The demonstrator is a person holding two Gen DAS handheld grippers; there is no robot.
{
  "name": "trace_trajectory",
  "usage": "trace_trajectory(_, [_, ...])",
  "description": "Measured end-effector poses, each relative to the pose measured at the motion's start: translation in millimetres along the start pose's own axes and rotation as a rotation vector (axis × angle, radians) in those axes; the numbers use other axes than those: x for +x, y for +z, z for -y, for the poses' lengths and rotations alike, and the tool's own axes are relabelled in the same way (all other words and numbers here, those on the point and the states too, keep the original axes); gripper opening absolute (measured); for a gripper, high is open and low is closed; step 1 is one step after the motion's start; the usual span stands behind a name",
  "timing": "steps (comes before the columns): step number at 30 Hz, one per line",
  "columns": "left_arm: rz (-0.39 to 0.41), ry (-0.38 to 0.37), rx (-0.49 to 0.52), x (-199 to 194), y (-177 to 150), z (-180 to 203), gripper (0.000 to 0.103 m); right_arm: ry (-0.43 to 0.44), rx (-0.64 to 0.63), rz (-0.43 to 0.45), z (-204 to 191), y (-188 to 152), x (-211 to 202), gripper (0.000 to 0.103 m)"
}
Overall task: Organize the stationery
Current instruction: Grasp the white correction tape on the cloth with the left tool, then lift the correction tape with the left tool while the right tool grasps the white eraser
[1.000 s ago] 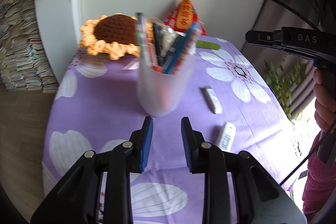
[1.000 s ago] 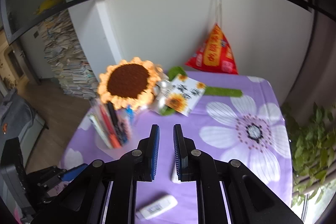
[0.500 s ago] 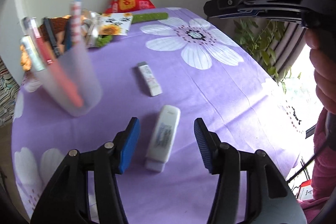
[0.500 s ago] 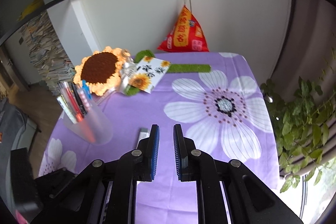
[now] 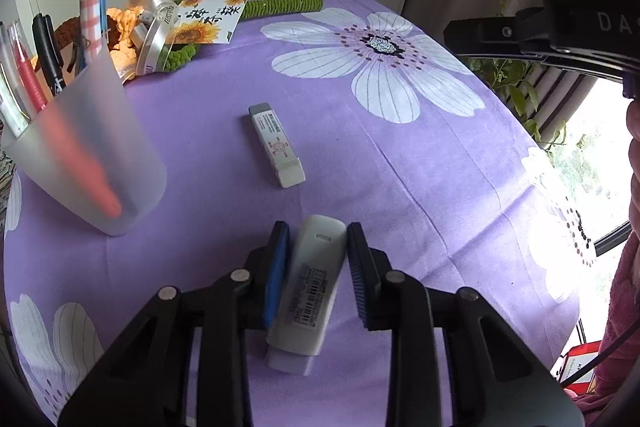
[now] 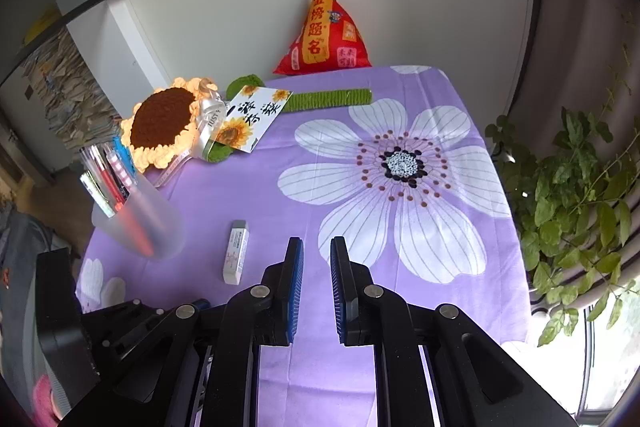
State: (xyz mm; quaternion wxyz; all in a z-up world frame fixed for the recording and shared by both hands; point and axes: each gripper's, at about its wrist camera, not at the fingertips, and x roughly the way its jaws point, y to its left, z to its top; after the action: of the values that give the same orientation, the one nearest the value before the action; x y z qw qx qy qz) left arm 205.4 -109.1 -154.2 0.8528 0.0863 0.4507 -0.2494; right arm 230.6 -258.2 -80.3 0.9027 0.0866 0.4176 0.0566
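Status at inspection: the left hand-held gripper [image 5: 316,267] is low over the bench [image 5: 400,167], its jaws set wide and straddling a white correction-tape case [image 5: 310,287] that lies flat on the purple floral cloth. The left pad appears to touch or nearly touch the case's edge; a gap shows on the right side, so the grip is judged not yet made. A 2nd loose item, a white eraser in a printed sleeve [image 5: 276,145], lies flat at 12 o'clock from the gripper, apart from everything else. The frosted pen cup [image 5: 86,163] stands upright at 10 o'clock and already holds several pens, 1 of them red. Behind it, at 11 o'clock, sit a crochet sunflower [image 6: 160,125], a sunflower card [image 6: 252,117] and a red pyramid pouch [image 6: 326,39] against the wall; these appear to be decoration, not task items. The right hand-held gripper [image 6: 316,287] hovers above the near bench edge, its jaws narrow with a slim gap and nothing between them. Assessment: the pens are stowed, so that portion looks done; 2 items remain loose, the case now under the left gripper and the eraser beyond it. Whether both belong in the cup cannot be told. Progress is judged past halfway, with closing on the case as the step in hand.
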Motion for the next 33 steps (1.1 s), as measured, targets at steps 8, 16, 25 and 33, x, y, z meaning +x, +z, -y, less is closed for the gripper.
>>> trace_trajectory(8, [0.084, -0.017, -0.066, -39, -5, -21, 0.024, 0.005, -0.060, -0.047, -16, -2, 13, 0.012])
trace_trajectory(16, [0.161, 0.033, -0.145, -80, -19, -49, 0.023, 0.025, -0.129, -0.137, -48, 1, 48, 0.017])
trace_trajectory(25, [0.208, 0.056, -0.160, -104, -27, -61, 0.023, 0.018, -0.148, -0.211, -75, 19, 85, 0.033])
trace_trajectory(33, [0.224, 0.062, -0.182, -111, -29, -73, 0.023, 0.003, -0.106, -0.283, -80, 23, 113, 0.033])
